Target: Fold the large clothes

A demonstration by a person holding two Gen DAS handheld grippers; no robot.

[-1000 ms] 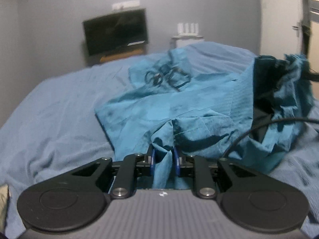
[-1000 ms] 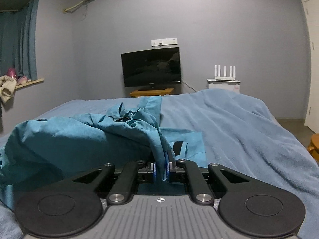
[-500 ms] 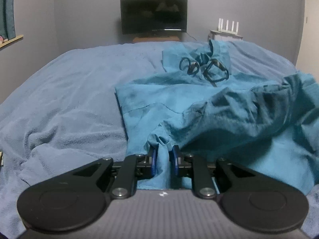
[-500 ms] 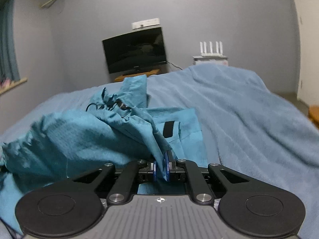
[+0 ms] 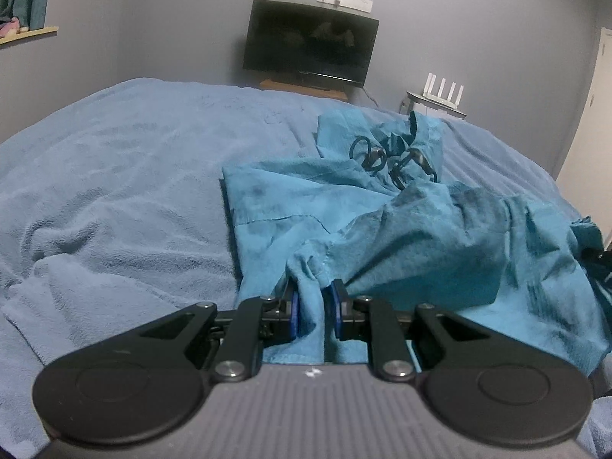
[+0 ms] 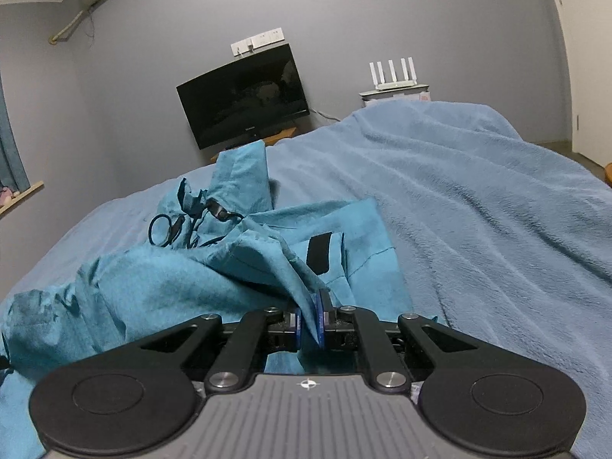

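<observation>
A large teal garment (image 5: 401, 229) with black drawcords (image 5: 386, 157) lies crumpled on the blue bed blanket (image 5: 114, 176). My left gripper (image 5: 311, 306) is shut on a bunched fold of the garment's near edge. In the right wrist view the same garment (image 6: 160, 283) spreads to the left, with a black patch (image 6: 319, 254) on it. My right gripper (image 6: 309, 323) is shut on another fold of the garment's near edge. The cloth between the two grippers sags in loose folds.
A dark TV (image 5: 311, 44) stands on a wooden stand against the far wall, and a white router (image 5: 440, 90) sits on a small cabinet to its right. The blanket (image 6: 497, 199) extends wide to the right. A window ledge (image 6: 19, 195) is at left.
Both grippers have moved lower and nearer to the bed with the garment held. The raised fold has dropped and now sags over the rest of the garment.
</observation>
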